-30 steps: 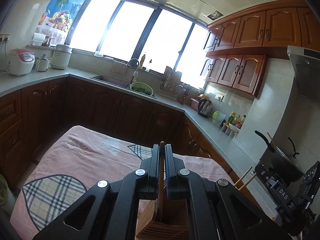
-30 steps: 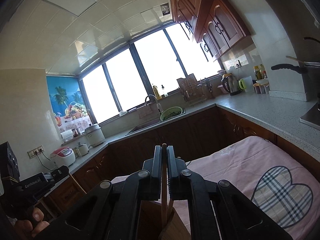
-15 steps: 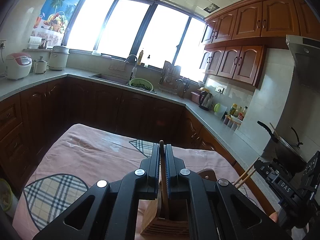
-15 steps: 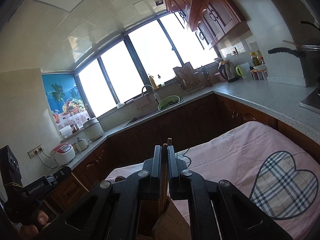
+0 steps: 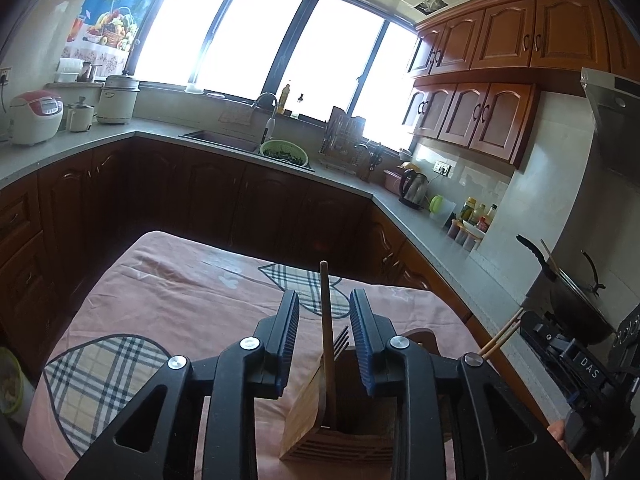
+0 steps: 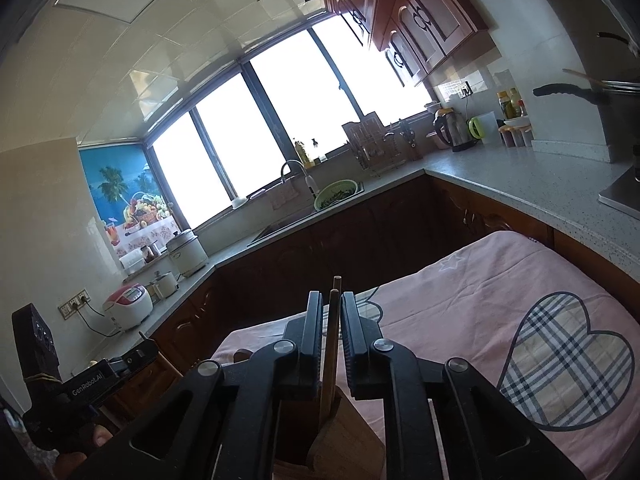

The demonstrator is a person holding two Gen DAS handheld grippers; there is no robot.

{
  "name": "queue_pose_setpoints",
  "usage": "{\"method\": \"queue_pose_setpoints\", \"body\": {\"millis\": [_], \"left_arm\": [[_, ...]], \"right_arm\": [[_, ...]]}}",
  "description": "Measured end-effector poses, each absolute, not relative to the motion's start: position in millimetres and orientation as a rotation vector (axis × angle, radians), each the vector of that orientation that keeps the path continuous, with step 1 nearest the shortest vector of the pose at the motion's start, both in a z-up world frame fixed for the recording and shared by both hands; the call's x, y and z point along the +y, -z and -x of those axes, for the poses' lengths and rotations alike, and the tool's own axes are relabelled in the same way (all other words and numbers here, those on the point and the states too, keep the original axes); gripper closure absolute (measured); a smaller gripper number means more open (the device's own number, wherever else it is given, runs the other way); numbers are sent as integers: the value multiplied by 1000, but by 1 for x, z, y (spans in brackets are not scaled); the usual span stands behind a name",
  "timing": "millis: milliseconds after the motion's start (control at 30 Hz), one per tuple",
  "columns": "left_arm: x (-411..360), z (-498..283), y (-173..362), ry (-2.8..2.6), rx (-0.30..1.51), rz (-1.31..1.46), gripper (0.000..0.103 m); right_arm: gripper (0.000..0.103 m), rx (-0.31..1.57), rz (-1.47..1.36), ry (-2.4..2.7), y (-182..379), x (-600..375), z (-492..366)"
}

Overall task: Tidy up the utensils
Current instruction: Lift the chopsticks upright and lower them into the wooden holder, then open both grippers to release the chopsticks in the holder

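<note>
A: Left wrist view?
B: The left gripper (image 5: 325, 330) is opening, releasing the wooden utensil (image 5: 327, 344) into the wooden holder (image 5: 340, 432) on the pink cloth (image 5: 180, 292).

A: Right wrist view?
B: The right gripper (image 6: 331, 326) is also opening; chopsticks (image 6: 331, 340) are standing loose between its jaws. I'd be lifting both clear next.

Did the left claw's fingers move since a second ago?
Yes. The left gripper jaws have just been opening, spreading away from the wooden stick, which stands free between them in the wooden holder.
</note>
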State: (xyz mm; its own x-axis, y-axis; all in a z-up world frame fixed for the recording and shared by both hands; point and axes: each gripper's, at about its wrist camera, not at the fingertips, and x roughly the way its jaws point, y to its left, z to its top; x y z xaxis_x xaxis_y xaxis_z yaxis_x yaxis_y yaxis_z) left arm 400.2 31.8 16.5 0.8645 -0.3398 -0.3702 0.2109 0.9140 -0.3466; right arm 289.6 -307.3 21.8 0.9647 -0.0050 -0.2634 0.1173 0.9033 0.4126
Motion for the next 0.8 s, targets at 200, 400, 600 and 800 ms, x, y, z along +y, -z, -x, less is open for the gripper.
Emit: {"method": "queue_pose_setpoints", "body": {"millis": [200,400,600,800], "left_arm": [[38,-389,-20,279,451,323,33],[45,-360,-20,260,470,338,12],[54,-321,-22,237,509,337,9],[64,-279,-21,206,555,355,8]], "right_arm": [[38,237,-483,49,-27,-311,-276],[17,221,-520,26,-33,-312,-252],[13,252,-510,-4,-35,-305,-224],[13,301,-468,-25,-28,-289,-196]]}}
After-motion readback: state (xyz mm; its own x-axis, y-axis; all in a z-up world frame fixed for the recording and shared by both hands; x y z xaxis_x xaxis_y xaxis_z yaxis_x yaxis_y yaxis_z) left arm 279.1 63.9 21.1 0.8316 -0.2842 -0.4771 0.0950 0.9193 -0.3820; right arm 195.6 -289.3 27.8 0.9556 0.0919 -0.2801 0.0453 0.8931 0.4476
